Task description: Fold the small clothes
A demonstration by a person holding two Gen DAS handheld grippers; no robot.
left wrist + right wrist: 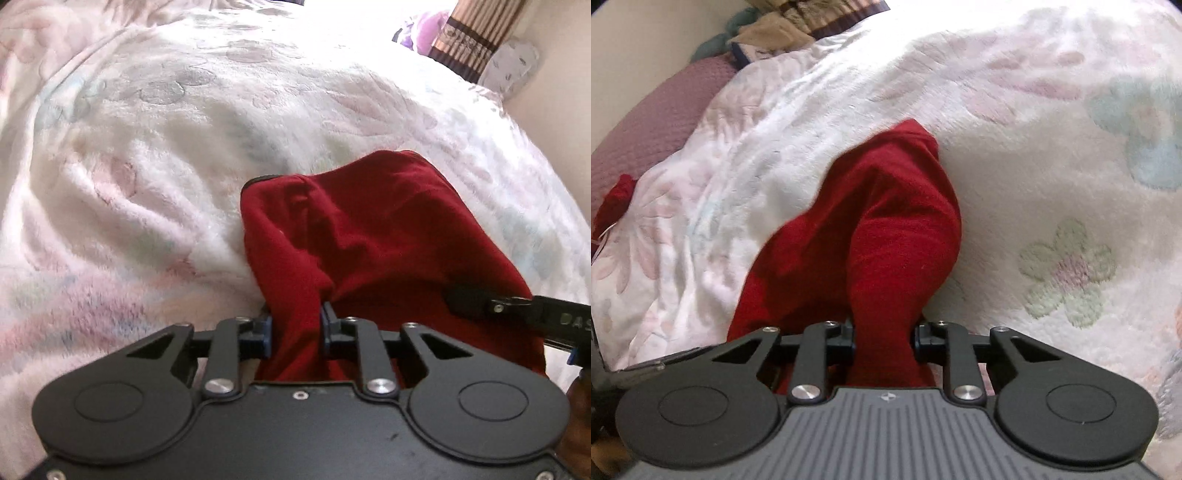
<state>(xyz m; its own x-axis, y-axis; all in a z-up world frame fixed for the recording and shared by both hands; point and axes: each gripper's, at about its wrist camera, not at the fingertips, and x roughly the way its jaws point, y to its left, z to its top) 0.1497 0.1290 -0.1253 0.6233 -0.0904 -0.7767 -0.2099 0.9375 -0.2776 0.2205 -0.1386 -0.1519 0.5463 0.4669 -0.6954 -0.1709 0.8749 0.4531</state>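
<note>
left wrist view: left gripper (pixel 295 328) clamped on a bunched fold of the red garment (pixel 388 236), which lies on a pale floral fleece blanket (pixel 147 166); right gripper's fingertip enters from the right edge, touching the cloth. right wrist view: right gripper (pixel 884 336) clamped on the same red garment (pixel 886 221); purple pillow (pixel 653 122) far left.

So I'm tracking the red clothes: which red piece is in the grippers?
The big red garment in the middle, pinched by both the right gripper and left gripper. The small red piece lies untouched at the blanket's edge.
</note>
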